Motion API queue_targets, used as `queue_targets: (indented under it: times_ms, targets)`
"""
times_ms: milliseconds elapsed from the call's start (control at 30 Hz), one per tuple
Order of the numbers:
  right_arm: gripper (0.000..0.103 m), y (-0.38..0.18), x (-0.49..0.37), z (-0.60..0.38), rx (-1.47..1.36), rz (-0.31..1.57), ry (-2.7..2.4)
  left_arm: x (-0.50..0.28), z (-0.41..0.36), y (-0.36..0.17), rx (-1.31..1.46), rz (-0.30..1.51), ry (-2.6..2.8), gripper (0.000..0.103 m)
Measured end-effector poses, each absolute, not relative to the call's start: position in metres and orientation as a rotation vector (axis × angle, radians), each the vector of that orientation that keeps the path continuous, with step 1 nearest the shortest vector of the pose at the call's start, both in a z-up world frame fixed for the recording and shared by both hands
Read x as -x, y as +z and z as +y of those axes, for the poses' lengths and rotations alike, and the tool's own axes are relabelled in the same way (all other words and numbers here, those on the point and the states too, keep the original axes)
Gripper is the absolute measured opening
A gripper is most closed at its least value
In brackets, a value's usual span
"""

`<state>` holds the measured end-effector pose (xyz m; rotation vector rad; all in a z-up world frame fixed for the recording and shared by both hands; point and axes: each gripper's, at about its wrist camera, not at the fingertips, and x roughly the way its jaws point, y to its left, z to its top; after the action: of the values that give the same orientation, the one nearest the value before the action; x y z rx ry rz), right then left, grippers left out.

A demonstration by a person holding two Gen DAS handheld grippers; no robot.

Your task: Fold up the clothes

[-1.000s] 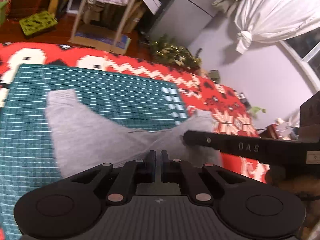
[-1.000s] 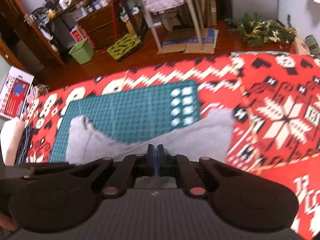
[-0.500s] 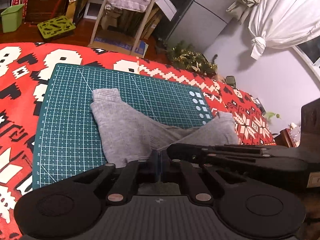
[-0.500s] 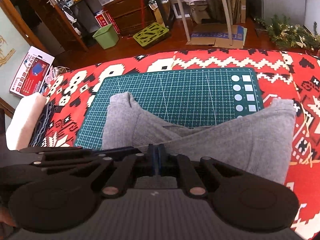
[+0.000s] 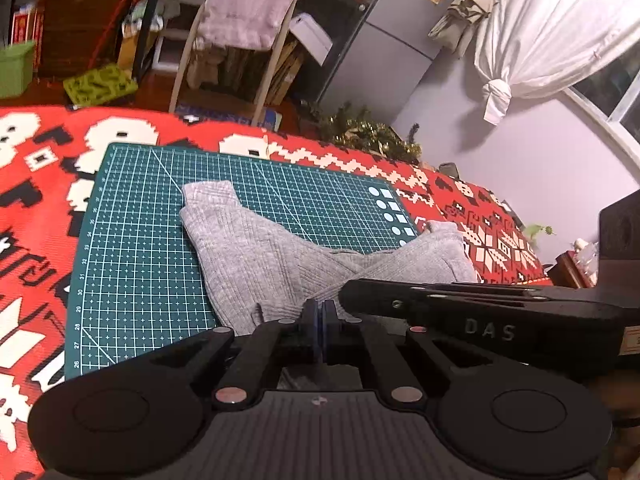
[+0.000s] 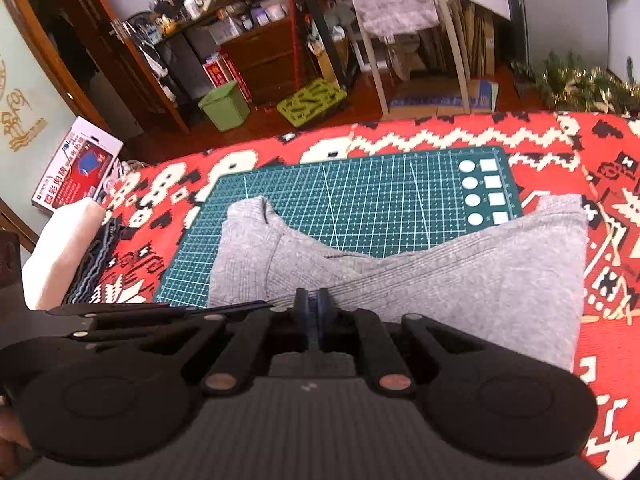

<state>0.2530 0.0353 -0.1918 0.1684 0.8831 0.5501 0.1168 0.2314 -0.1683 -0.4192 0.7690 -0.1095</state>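
Cluttered room lying behind a red patterned blanket (image 6: pixel 600 152), with a green cutting mat (image 6: pixel 380 188) sitting on it. Grey knit garment (image 6: pixel 460 276) is lying across the mat's near half, one end spilling off its right edge onto the blanket, the other end bunching in a raised fold at left. Left gripper (image 5: pixel 319 312) and right gripper (image 6: pixel 313 304) are both showing fingers pressed together at the garment's near edge; cannot tell whether cloth is pinched between them. Risk as I am judging it: the loose knit sliding or bunching further, leaving a crooked fold. Green bin (image 6: pixel 224 106) standing on the floor, contents not visible.
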Motion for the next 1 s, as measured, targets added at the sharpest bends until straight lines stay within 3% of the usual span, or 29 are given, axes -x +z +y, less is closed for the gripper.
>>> queue_targets:
  times_ms: [267,367,400,700,1000]
  targets:
    - [0.007,-0.149,-0.186,-0.019,-0.206,0.764,0.495,-0.062,0.212,-0.127,0.374,0.689,-0.106,0.006]
    - [0.009,-0.138,-0.155,-0.044,-0.230,0.774,0.455,-0.030,0.206,-0.115,0.399,0.692,-0.069,0.025]
    - [0.010,-0.137,-0.145,-0.051,-0.234,0.770,0.446,-0.021,0.205,-0.114,0.412,0.693,-0.062,0.026]
    - [0.012,-0.152,-0.088,-0.097,-0.244,0.780,0.363,0.016,0.201,-0.144,0.523,0.762,0.017,0.025]
    - [0.020,-0.179,-0.084,-0.096,-0.239,0.761,0.323,0.004,0.192,-0.167,0.442,0.799,0.058,0.025]
